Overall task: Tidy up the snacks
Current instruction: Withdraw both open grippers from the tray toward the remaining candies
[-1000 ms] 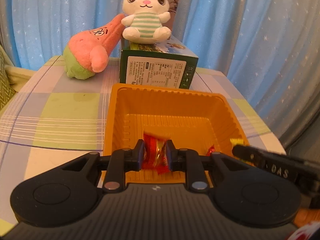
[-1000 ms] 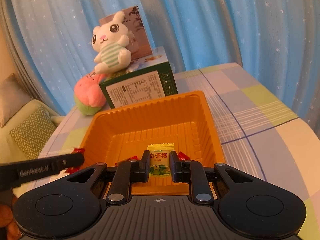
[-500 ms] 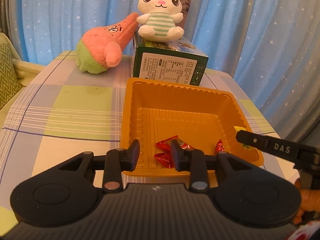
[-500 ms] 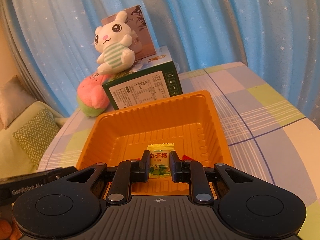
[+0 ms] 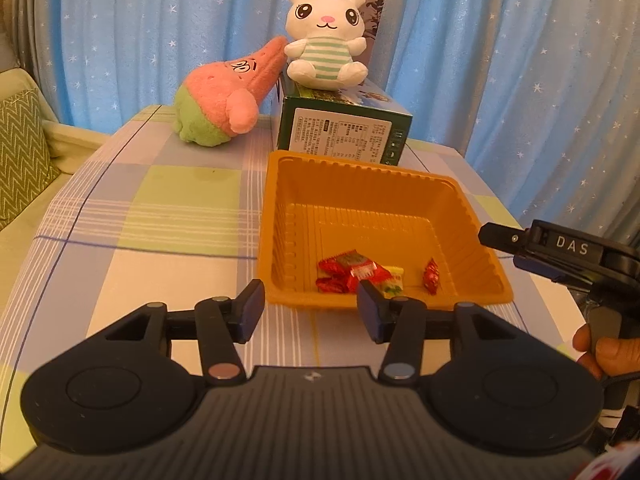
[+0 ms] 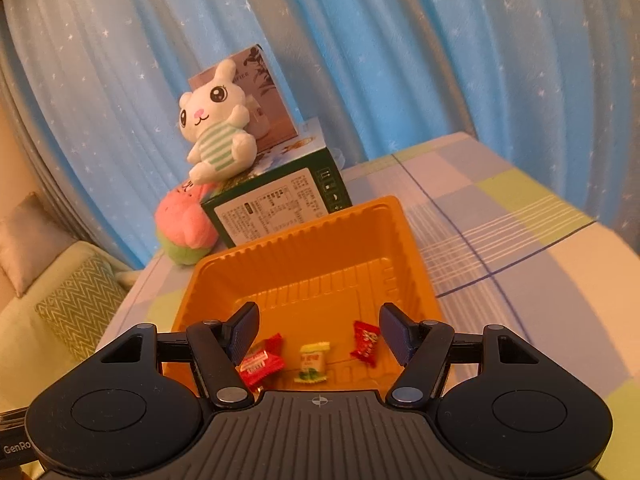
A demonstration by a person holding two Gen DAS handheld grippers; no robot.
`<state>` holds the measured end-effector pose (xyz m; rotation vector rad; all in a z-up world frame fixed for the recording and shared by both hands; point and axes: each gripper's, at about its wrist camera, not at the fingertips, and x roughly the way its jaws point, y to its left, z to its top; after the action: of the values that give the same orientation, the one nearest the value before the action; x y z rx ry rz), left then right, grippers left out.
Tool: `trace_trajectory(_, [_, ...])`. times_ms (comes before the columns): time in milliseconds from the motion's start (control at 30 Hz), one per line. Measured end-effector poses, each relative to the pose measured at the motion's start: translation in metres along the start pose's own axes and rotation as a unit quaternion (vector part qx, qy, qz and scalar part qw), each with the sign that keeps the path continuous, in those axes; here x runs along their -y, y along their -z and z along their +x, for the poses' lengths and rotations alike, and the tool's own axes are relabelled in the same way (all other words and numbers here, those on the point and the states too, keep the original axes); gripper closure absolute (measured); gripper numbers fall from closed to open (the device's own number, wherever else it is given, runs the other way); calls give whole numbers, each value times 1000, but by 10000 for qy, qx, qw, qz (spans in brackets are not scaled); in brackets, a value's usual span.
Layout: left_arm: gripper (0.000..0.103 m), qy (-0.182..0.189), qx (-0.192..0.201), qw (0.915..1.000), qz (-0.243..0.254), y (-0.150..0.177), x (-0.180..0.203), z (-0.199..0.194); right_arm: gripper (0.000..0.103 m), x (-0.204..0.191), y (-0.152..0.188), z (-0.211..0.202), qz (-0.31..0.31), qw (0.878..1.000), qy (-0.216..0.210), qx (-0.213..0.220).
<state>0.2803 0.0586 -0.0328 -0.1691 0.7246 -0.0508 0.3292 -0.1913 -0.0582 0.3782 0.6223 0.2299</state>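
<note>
An orange plastic tray sits on the checked tablecloth. In it lie red-wrapped candies, a single red candy and a yellow-green candy. My left gripper is open and empty, just in front of the tray's near rim. My right gripper is open and empty, above the tray's near end. Its black finger shows at the right of the left wrist view.
A green box stands behind the tray with a white bunny plush on top. A pink-green plush lies to its left. A sofa cushion is at the left; blue curtains behind.
Both grippers opened. The left let go of a red candy and pulled back from the tray. The right let go of the yellow-green candy, which now lies in the tray.
</note>
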Motion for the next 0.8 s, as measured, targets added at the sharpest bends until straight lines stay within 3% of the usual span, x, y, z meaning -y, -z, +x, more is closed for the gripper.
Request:
trace_trajectory(600, [34,3,155,9997,-209,50,18,-117,36,-24,59,-150,-265,9991,267,-207])
trace_trajectory(800, [32,-43,171,9997,-173,67,17,-148,36,-27,72,-185,-310,9987,333,-227])
